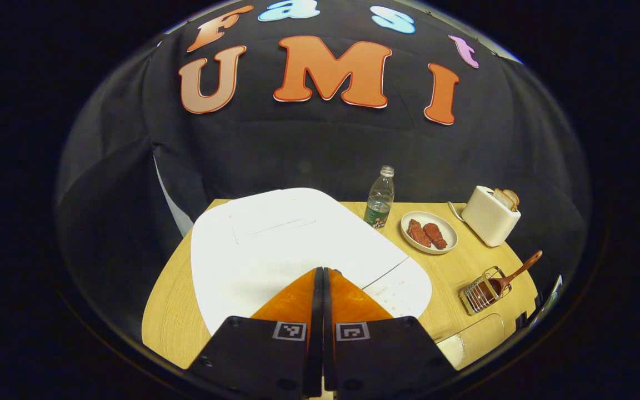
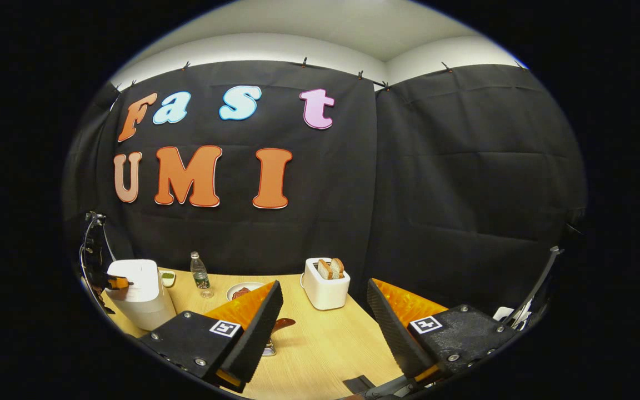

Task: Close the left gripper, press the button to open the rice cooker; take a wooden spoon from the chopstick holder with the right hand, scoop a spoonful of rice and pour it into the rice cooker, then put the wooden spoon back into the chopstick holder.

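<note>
In the left gripper view, the left gripper (image 1: 320,278) is seen pressed shut, empty, directly above the closed rice cooker (image 1: 275,244), which is set near the desk (image 1: 170,311) edge. The wooden spoon (image 1: 511,275) is stood in the chopstick holder (image 1: 481,294), well apart. In the right gripper view, the right gripper (image 2: 325,300) is held wide open over bare desk.

Rice cooker (image 1: 275,244) left, plate (image 1: 429,233) between bottle (image 1: 380,198), toaster (image 1: 490,215)
</note>
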A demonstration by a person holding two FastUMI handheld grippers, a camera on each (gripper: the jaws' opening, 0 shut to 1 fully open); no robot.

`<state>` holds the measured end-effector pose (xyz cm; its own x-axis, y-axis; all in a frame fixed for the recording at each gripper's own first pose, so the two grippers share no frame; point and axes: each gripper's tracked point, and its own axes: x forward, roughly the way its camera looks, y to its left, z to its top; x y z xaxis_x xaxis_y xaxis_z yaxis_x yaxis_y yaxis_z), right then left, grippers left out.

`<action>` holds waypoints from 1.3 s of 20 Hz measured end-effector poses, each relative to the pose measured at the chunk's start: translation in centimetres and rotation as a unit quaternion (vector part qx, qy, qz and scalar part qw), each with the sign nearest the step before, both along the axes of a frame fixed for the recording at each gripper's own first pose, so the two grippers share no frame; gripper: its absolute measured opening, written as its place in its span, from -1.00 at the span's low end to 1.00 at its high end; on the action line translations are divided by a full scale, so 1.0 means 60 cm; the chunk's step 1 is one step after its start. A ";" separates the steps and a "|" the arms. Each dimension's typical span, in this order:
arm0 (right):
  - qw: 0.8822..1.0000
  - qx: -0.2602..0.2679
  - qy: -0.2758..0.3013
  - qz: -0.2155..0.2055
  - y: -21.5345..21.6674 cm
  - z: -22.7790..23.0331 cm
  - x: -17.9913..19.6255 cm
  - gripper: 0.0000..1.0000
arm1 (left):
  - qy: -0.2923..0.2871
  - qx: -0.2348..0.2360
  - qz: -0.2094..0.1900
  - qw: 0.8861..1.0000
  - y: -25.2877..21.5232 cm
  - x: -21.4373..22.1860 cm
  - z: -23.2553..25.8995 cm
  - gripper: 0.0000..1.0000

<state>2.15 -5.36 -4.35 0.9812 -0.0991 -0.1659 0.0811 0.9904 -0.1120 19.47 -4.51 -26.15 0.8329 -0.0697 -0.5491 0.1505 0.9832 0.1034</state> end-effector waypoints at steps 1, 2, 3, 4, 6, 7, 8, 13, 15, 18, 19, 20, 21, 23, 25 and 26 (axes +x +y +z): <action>1.000 0.004 0.003 0.002 0.002 -0.002 0.001 0.90 | 0.007 -0.008 0.007 1.000 0.001 -0.005 -0.005 -0.91; 1.000 0.007 0.006 0.004 0.004 -0.008 0.000 0.91 | 0.002 -0.012 0.006 1.000 0.003 0.000 0.000 -0.88; 1.000 0.009 0.008 0.005 0.004 -0.011 0.001 0.91 | 0.009 -0.014 0.009 1.000 0.005 0.000 -0.002 -0.88; 1.000 0.011 0.008 0.005 0.004 -0.012 0.003 0.90 | 0.010 -0.015 0.013 1.000 0.005 0.002 0.001 -0.87; 1.000 0.014 0.006 0.006 0.004 -0.012 0.006 0.91 | -0.002 -0.008 0.012 1.000 0.001 0.001 0.027 -0.88; 1.000 0.017 0.005 0.006 0.004 -0.012 0.007 1.00 | -0.025 -0.003 0.010 1.000 0.000 0.003 0.056 -0.89; 1.000 0.020 0.003 0.006 0.004 -0.013 0.008 0.90 | -0.056 0.006 0.011 0.998 0.005 0.009 0.096 -0.89; 0.999 0.051 0.005 0.013 0.018 -0.031 0.014 0.90 | -0.140 0.002 0.023 0.990 0.011 -0.010 0.247 -0.89; 0.997 0.069 0.006 0.018 0.025 -0.039 0.020 0.90 | -0.159 -0.016 0.029 0.987 0.017 -0.028 0.285 -0.89; 0.995 0.093 -0.006 0.022 0.031 -0.047 0.033 1.00 | -0.187 -0.027 0.039 0.981 0.037 -0.059 0.342 -0.89; 0.995 0.094 -0.016 0.019 0.029 -0.048 0.042 0.90 | -0.196 -0.028 0.042 0.979 0.042 -0.070 0.359 -0.89; 0.995 0.095 -0.021 0.016 0.026 -0.052 0.052 0.90 | -0.204 -0.028 0.043 0.978 0.047 -0.080 0.375 -0.89; 0.995 0.100 -0.020 0.015 0.025 -0.059 0.061 0.90 | -0.211 -0.028 0.043 0.976 0.050 -0.091 0.388 -0.89; 0.993 0.118 -0.009 0.028 0.037 -0.080 0.075 0.89 | -0.222 -0.020 0.044 0.974 0.058 -0.113 0.411 -0.89; 0.990 0.139 0.001 0.037 0.046 -0.103 0.091 0.89 | -0.218 -0.026 0.046 0.974 0.057 -0.139 0.424 -0.89; 0.988 0.148 0.010 0.038 0.049 -0.120 0.100 0.89 | -0.221 -0.030 0.043 0.974 0.052 -0.151 0.434 -0.89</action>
